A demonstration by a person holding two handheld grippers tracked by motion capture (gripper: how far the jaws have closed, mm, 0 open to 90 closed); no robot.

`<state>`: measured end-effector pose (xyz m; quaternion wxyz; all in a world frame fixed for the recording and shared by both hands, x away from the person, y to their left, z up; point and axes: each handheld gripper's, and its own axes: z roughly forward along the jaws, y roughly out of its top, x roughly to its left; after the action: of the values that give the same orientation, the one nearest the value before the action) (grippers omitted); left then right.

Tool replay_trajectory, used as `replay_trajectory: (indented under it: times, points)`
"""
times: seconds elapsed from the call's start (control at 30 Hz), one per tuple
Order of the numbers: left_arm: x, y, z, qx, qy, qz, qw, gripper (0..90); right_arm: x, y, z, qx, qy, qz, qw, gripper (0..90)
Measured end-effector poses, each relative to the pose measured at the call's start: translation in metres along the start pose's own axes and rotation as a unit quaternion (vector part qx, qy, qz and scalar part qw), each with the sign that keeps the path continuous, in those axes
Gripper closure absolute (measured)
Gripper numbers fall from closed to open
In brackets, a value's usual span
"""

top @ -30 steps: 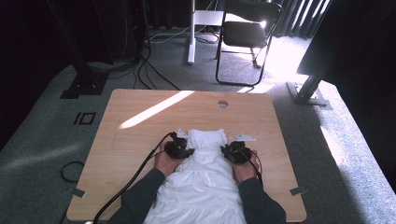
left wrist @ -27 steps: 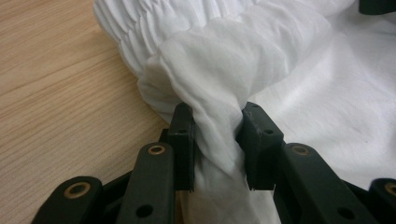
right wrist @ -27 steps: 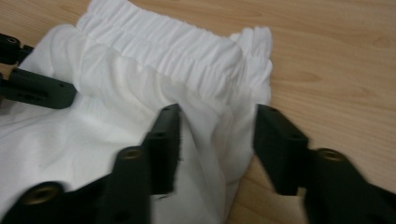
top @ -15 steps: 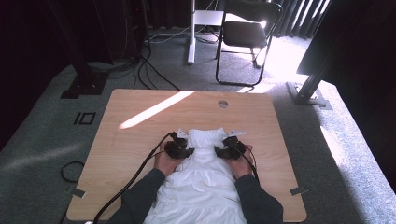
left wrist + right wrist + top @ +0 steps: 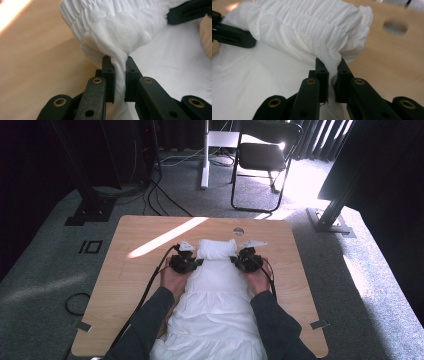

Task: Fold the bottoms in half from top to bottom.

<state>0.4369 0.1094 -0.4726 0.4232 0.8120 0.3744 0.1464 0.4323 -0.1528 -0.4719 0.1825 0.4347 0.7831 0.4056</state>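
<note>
I had both tools clamped on the white dress [image 5: 215, 295] by this moment. A second before, the left tool [image 5: 199, 262] and the right tool [image 5: 234, 261] sat lower on the garment, and its smocked top [image 5: 216, 249] lay flat and spread out toward the far edge of the worktop [image 5: 140, 285]. Now both sat a little farther up the worktop, and that top band was bunched into a raised roll between them.

Both sets of jaws had just been closing. In the left gripper view the left tool pinched a twisted fold of the white cloth, with the gathered band puffed up above it. In the right gripper view the right tool nipped a fold at the opposite corner of the band in the same way. The cloth was pressed tight between the pads on each side, so I counted both grips as secure.

The dress lay along the middle of the worktop, its skirt [image 5: 212, 335] running back toward my forearms and off the near edge, the bodice at the far end held at both corners.

To my mind this meant the pick-up was done and the fold of the bodice toward the skirt could begin. The skirt looked flat enough to receive it.
</note>
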Motion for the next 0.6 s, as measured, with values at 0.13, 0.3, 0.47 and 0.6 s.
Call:
replay_trajectory:
  times: [0.13,0.3,0.47,0.6]
  points:
    - [-0.002,0.044,-0.021,-0.028,0.021,0.032,0.9989,83.9,0.003,0.037,-0.02,-0.044,-0.028,-0.026,0.9983,83.9]
    - [-0.008,0.084,-0.042,-0.057,0.024,0.061,0.9963,83.8,-0.007,0.063,-0.05,-0.108,-0.028,-0.008,0.9937,83.8]
    - [-0.021,0.081,-0.051,-0.057,0.011,0.075,0.9954,83.6,-0.006,0.057,-0.067,-0.115,-0.019,-0.02,0.9929,83.5]
    - [-0.037,0.058,-0.063,-0.058,-0.01,0.093,0.994,83.1,0.001,0.036,-0.08,-0.111,-0.002,-0.028,0.9934,83.3]
